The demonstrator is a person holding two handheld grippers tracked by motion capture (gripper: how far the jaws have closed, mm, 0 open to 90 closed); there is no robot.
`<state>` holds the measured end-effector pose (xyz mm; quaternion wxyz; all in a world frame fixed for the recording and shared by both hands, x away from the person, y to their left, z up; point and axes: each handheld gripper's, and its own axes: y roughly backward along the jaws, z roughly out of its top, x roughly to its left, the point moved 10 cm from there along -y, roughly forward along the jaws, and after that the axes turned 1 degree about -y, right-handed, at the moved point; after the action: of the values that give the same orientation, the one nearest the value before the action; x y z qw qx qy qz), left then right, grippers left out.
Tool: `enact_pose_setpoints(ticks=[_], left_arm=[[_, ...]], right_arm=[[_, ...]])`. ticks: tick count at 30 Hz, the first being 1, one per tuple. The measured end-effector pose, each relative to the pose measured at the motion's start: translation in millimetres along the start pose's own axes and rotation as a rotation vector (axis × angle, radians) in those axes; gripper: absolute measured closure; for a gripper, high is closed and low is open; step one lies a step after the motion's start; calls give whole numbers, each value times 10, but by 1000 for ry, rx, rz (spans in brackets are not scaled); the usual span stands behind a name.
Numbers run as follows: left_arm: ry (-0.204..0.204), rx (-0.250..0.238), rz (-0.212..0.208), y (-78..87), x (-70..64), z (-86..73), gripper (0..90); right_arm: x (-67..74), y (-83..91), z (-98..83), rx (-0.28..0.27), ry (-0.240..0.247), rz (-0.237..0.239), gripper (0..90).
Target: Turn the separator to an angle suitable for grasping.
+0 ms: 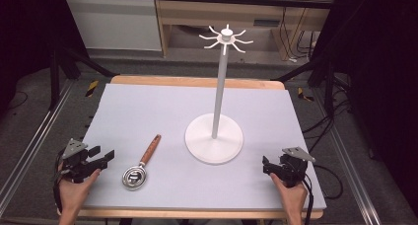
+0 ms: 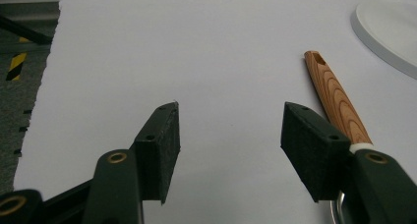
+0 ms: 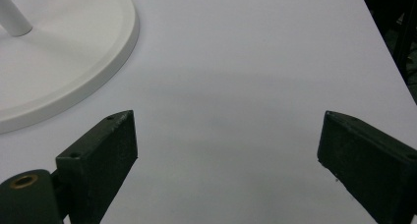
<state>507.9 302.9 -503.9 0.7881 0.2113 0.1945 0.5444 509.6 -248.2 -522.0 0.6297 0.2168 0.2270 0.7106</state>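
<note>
A strainer spoon [image 1: 140,165] with a wooden handle [image 2: 337,98] and a round metal bowl lies on the grey mat [image 1: 148,111], left of centre. A white stand [image 1: 215,136] with a tall pole and hooks at its top rises from a round base [image 3: 59,67] in the middle. My left gripper [image 1: 104,158] rests at the near left, open, nothing between its jaws; the spoon handle lies just to its right. My right gripper [image 1: 266,167] sits at the near right, open and empty, with the stand's base to its left.
The mat covers a wooden table [image 1: 197,81] whose edge shows at the back. Metal rails run along the floor on both sides, with cables [image 1: 325,121] at the right. A wooden cabinet [image 1: 207,13] stands behind the table.
</note>
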Motion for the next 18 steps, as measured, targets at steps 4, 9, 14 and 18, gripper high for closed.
enact_pose_setpoints(ticks=[4,9,14,18], left_arm=[[-2,-1,-15,22,-51,19,402],[-10,2,-28,36,-104,49,403],[-28,5,-30,34,-143,64,402],[-37,14,-48,22,-214,89,397]], right_arm=[[7,17,7,-4,1,-1,83],[39,31,12,-9,19,3,83],[37,37,17,-5,27,-2,83],[37,58,2,-2,18,6,83]])
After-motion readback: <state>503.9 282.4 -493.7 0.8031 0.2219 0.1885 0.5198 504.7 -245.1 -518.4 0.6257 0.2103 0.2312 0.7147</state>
